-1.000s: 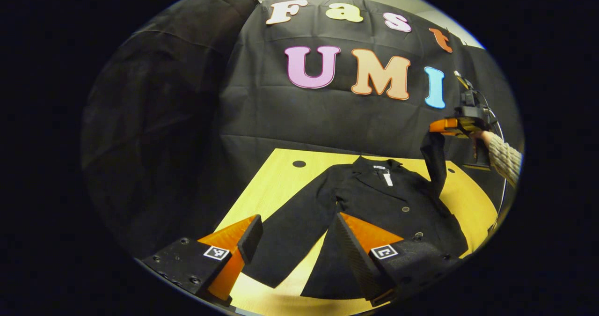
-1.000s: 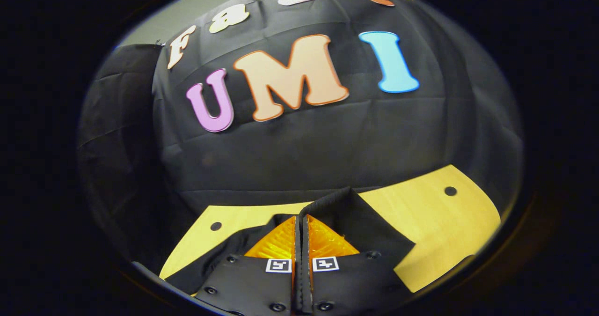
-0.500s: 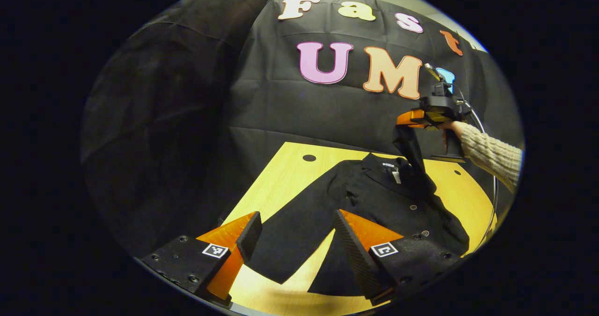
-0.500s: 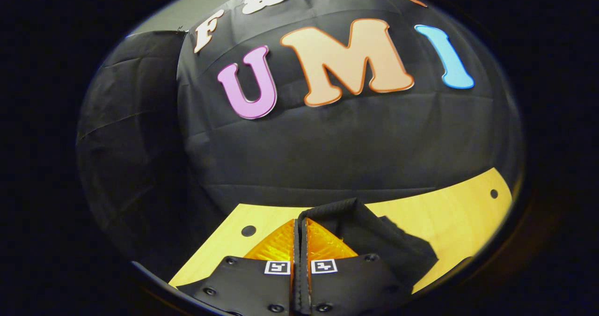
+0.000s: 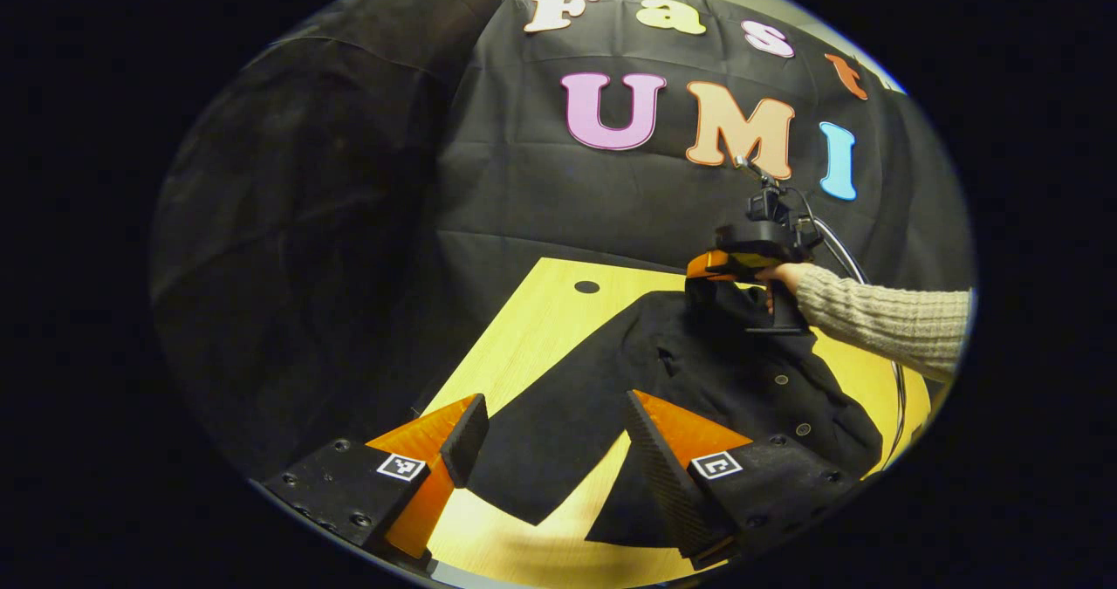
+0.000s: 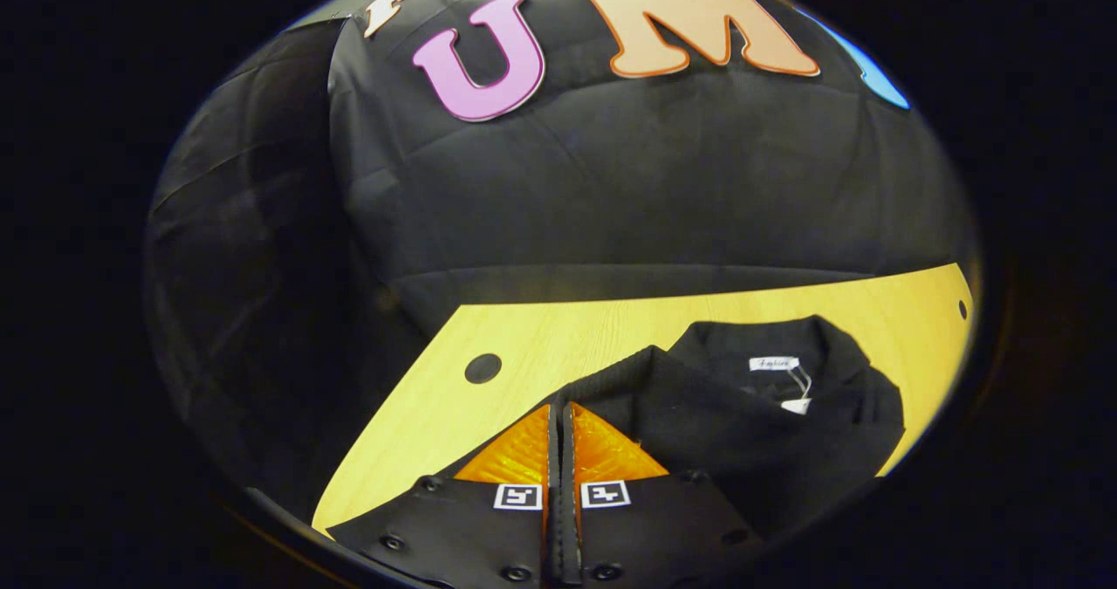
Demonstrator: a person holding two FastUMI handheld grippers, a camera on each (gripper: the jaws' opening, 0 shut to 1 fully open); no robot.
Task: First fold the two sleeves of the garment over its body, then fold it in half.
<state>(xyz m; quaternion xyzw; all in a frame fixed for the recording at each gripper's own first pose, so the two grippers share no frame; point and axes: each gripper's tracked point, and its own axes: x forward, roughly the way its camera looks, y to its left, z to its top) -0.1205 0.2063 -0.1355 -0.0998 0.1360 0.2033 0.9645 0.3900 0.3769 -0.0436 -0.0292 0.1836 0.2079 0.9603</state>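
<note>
A black button-front jacket [image 5: 698, 380] lies face up on a yellow wooden table [image 5: 524, 327], its collar toward the booth's black cloth wall [image 5: 524, 188].

In the left gripper view, going left to right: the left gripper [image 5: 550, 449] sits at the bottom with its two fingers spread wide and nothing between them, hovering over the near end of the jacket's outstretched sleeve [image 5: 558, 423], which runs diagonally from the shoulder toward the table's near edge. A round dark hole [image 5: 586, 287] marks the tabletop near the wall. Farther right, the right gripper [image 5: 709, 266] is over the jacket's collar area, held by a hand [image 5: 779, 276] in a cream knitted sleeve [image 5: 881, 318] that reaches in from the right. Black fabric hangs from its tip down onto the jacket's chest.

In the right gripper view, the right gripper [image 6: 558, 436] has its fingers pressed together on the cuff of the other sleeve [image 6: 646, 380] (the fabric rises in a ridge just past the tips). To the right lies the collar [image 6: 838, 353] with a white label [image 6: 774, 364] inside.
</note>
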